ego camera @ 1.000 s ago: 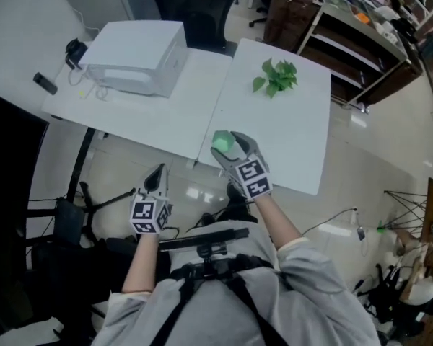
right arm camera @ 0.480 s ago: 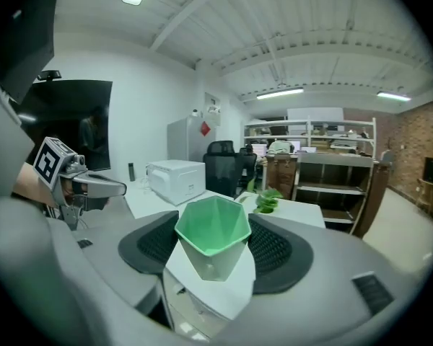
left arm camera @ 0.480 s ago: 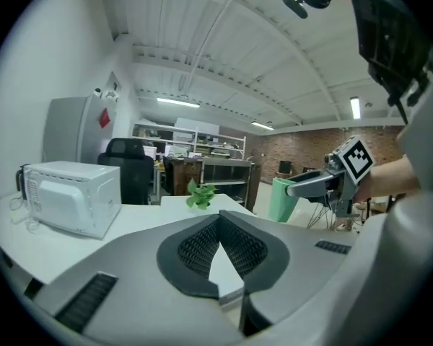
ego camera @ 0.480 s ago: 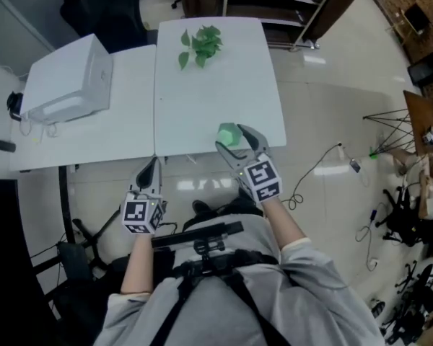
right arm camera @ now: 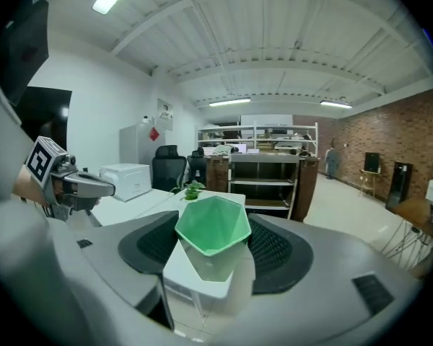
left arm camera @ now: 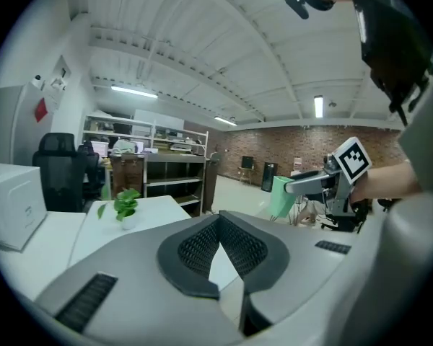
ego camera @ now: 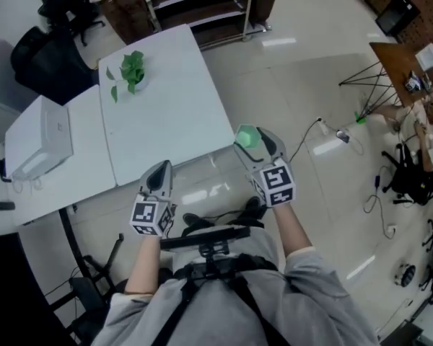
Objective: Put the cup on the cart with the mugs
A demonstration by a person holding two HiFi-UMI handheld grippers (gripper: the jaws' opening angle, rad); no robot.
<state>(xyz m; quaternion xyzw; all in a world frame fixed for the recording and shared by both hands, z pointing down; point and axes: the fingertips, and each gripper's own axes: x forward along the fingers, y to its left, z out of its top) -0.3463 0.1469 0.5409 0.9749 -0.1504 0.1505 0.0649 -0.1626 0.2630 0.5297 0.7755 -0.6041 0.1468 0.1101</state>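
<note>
the table has slid left as the person turns away; right gripper pinches the cup, left gripper is closed, empty. mid-carry; next, find the cart.

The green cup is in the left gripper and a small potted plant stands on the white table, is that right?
No. The green cup is held in the right gripper, as the right gripper view shows; the left gripper is empty. The potted plant does stand on the white table.

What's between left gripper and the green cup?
Head view: only the edge of the white table and floor lie between left gripper and cup.
</note>
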